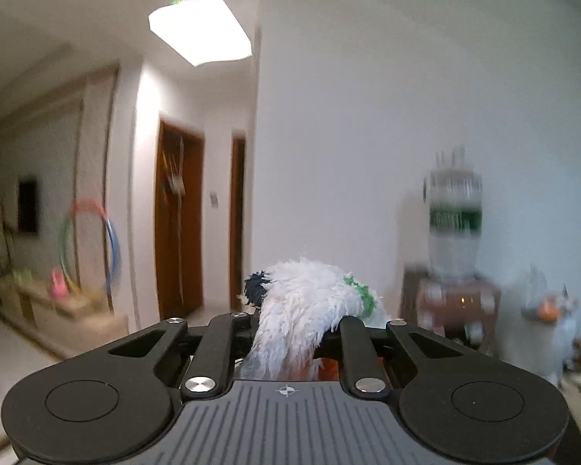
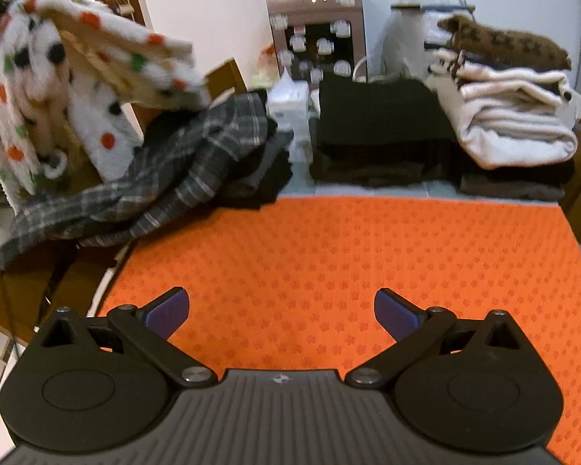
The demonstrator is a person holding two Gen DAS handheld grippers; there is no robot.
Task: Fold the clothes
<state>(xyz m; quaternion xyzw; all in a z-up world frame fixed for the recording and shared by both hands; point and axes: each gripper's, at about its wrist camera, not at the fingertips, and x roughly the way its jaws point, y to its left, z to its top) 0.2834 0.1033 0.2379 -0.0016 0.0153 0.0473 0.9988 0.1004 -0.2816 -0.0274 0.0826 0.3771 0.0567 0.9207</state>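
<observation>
**Left gripper lifts the fluffy spotted garment; right gripper waits wide over the orange mat**

Left wrist view: the left gripper is raised and looks out across the room rather than down. Its two black fingers are drawn in close and clamped on a fluffy white garment with dark blue and green tufts, which bulges up between them and hides the fingertips. Behind it stand a blurred water dispenser with a clear bottle on top, a white wall, two brown wooden doorways and a multicoloured hoop leaning at the left. A bright rectangular ceiling light glows overhead.

Right wrist view: the right gripper hovers low over an orange patterned mat, its blue-padded fingers spread wide apart with nothing between them. At the upper left the same fluffy white garment, dotted orange, green and black, hangs in the air, draping down over a crumpled grey plaid garment that lies at the mat's far left corner. Along the mat's far edge sit a folded stack of black clothes and, to its right, a pile of folded cream clothes topped by a brown patterned piece.
</observation>
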